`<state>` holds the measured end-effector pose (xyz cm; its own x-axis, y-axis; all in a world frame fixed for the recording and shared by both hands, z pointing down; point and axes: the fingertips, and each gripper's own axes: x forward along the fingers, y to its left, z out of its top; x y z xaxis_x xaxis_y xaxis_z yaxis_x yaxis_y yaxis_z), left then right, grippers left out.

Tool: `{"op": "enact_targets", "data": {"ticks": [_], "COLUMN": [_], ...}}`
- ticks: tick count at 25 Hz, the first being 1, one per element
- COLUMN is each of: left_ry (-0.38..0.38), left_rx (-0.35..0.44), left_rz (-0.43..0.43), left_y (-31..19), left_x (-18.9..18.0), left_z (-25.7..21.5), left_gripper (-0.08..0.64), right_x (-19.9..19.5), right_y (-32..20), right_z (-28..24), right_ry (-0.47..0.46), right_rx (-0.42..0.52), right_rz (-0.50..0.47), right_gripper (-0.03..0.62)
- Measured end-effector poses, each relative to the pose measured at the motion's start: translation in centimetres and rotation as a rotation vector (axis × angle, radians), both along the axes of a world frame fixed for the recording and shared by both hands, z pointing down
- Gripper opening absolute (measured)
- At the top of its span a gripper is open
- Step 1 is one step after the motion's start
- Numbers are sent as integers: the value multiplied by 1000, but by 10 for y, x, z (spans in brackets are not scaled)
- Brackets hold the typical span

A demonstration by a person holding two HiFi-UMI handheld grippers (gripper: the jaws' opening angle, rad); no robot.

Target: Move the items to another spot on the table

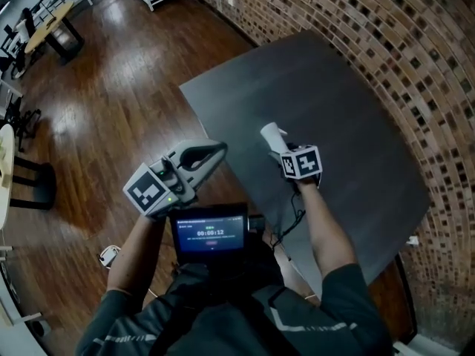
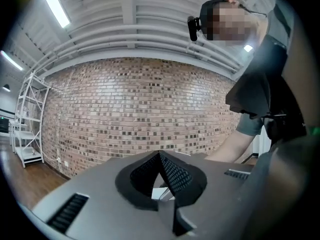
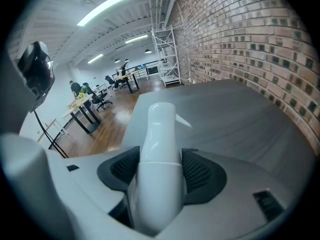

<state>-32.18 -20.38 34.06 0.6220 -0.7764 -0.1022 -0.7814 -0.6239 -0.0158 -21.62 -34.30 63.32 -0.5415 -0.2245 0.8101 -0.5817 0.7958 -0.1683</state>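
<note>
Past the screen [image 1: 210, 232] at six o'clock, your right tongs [image 3: 161, 171] pinch the white bottle [image 1: 272, 135], likely to carry it across the surface [image 1: 356, 124]; left tongs [image 2: 160, 159] pressed together, spare.

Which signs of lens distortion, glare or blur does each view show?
Head view: the red-brown brick wall curves like a barrel, and the glossy wooden floor shows glare. Left gripper view: dark corners ring the picture, and the wall bulges. Right gripper view: ceiling strip lights blow out white; the white smooth plastic item nearest the lens looks soft.
</note>
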Motion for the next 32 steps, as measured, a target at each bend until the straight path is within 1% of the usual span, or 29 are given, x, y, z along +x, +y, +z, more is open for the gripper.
{"op": "enact_targets", "data": {"ticks": [5, 13, 16, 20, 23, 28, 30, 32], "left_ry": [3, 27, 41, 58, 66, 60, 54, 54], "left_rx": [-35, -89, -95, -105, -104, -114, -113, -111], "left_rz": [0, 17, 22, 35, 39, 53, 64, 69], "left_y": [-19, -44, -50, -57, -62, -65, -64, -63], "left_x": [-5, -19, -25, -30, -34, -34, -33, -34], "left_z": [14, 36, 42, 45, 46, 52, 53, 51], "left_gripper": [-5, -4, -5, -4, -5, -5, -4, -3], "right_x": [1, -2, -5, -1, -3, -3, -1, 0], "right_y": [-9, -17, -20, -16, -17, -19, -19, -20], "right_z": [30, 61, 66, 76, 77, 78, 78, 77], "right_ry": [40, 56, 44, 63, 55, 52, 65, 79], "right_rx": [-42, -83, -88, -104, -103, -109, -100, -81], "right_rz": [4, 15, 20, 25, 28, 33, 41, 49], "right_gripper": [274, 275, 275, 275, 275, 279, 281, 298]}}
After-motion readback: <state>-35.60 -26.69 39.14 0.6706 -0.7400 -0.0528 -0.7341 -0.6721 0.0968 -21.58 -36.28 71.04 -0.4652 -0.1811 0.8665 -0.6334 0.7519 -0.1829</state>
